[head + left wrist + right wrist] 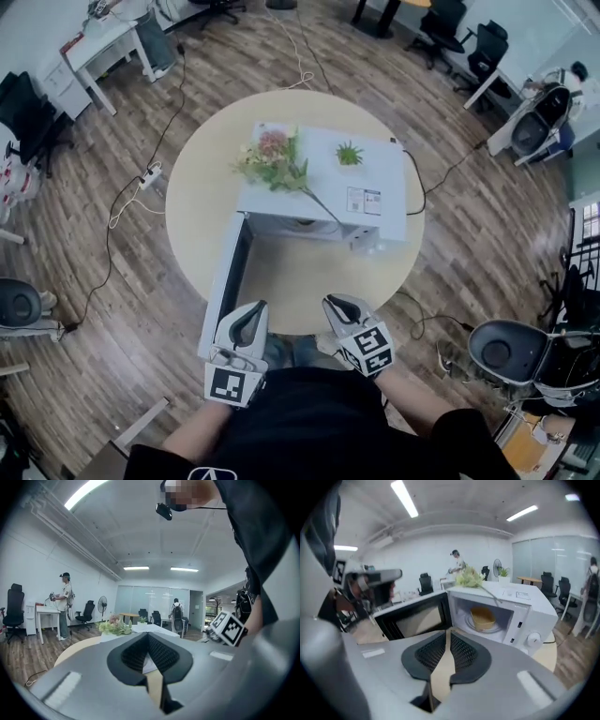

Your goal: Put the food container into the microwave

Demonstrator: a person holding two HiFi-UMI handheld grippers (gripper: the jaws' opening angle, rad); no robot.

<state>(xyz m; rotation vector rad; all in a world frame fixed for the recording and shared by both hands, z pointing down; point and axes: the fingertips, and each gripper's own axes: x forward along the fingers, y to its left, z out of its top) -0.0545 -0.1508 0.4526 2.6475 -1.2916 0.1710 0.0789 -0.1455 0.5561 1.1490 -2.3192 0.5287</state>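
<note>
Your left gripper [147, 635] and right gripper [447, 632] are both closed, empty; slamming the open door [415, 616] ahead could jolt the microwave [522, 597] and tip the food container [482, 617] inside.

Microwave [375, 178] sits approx. mid round table [197, 216], a bit toward the far side. Its door [225, 272] is swung open at the microwave's left, reaching out toward the table's near edge. Food container [483, 617] is inside the cavity, on the turntable plate [493, 628]. On top of the microwave: flower bunch [274, 161] at left, small potted plant [349, 153] right of it. Cable [441, 178] runs from the microwave's right rear, off the table to the floor at right. Power strip [150, 175] lies on the floor left of the table. Left gripper [246, 319] & right gripper [339, 307] are side by side at the table's near edge, in front of the microwave. The left one is just by the door's outer end, poss. touching it.
</note>
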